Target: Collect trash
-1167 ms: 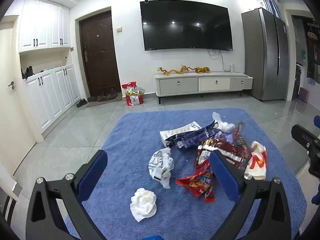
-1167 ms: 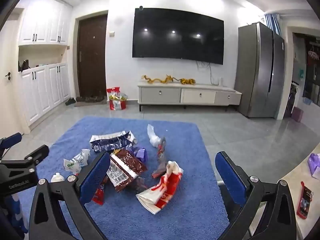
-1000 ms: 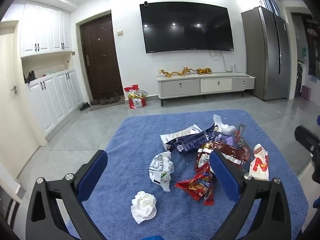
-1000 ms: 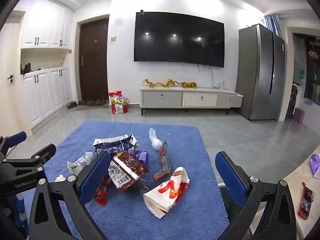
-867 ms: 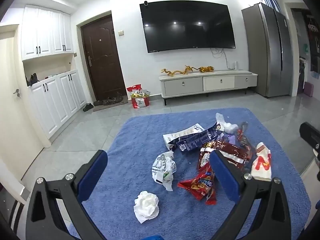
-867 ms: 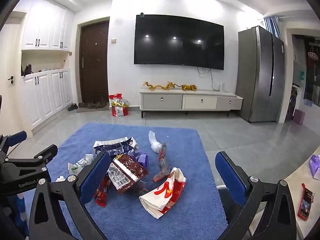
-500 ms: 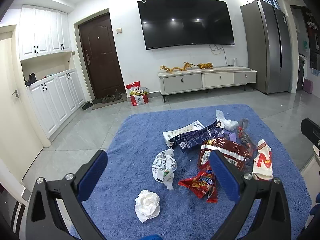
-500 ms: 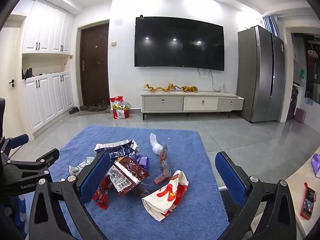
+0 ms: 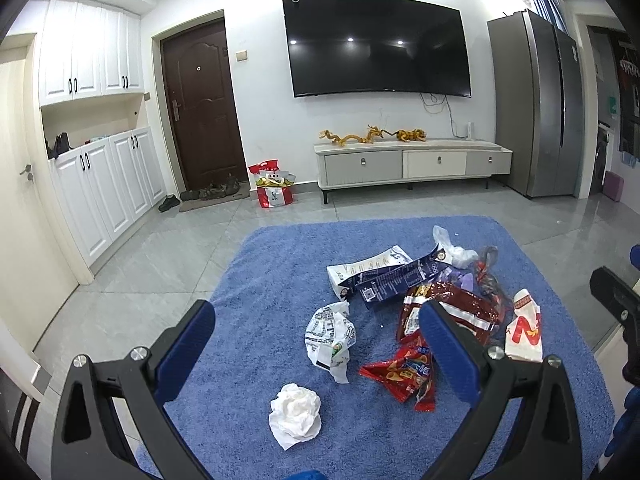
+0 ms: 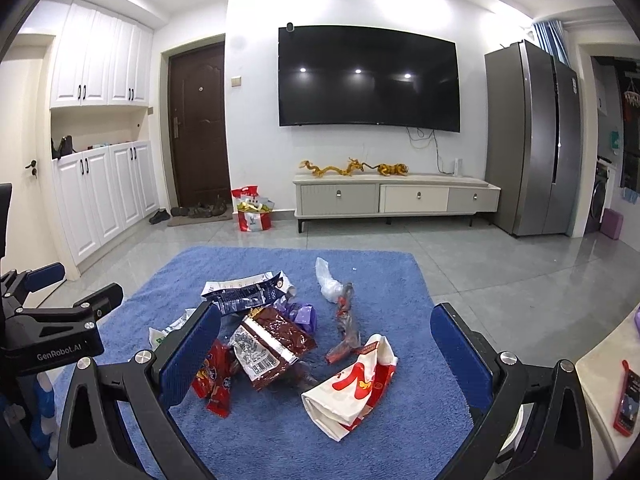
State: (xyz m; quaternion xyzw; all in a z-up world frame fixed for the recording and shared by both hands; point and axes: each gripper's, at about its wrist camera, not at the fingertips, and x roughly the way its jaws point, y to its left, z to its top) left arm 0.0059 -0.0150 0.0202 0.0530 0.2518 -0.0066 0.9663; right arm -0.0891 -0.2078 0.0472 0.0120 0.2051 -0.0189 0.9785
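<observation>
Trash lies on a blue rug (image 9: 272, 280) (image 10: 400, 280). There is a crumpled white tissue (image 9: 295, 414), a crumpled printed wrapper (image 9: 330, 334), a red snack bag (image 9: 404, 372) (image 10: 214, 384), a dark red bag (image 9: 460, 306) (image 10: 270, 340), a navy and white bag (image 9: 384, 274) (image 10: 244, 292), a white and red paper bag (image 9: 524, 330) (image 10: 352, 388) and a clear plastic bag (image 9: 454, 248) (image 10: 328, 282). My left gripper (image 9: 316, 354) is open and empty above the rug's near part. My right gripper (image 10: 326, 356) is open and empty above the pile.
A TV cabinet (image 9: 412, 162) and wall TV (image 9: 376, 46) stand at the back, a grey fridge (image 9: 536, 104) at the right, white cupboards (image 9: 100, 184) and a brown door (image 9: 200, 108) at the left. A red bag (image 9: 272, 186) stands by the door. Grey tiles surround the rug.
Both grippers have risen and drawn back a little, so the trash pile sits slightly farther off. Both stay open. No piece of trash has moved.
</observation>
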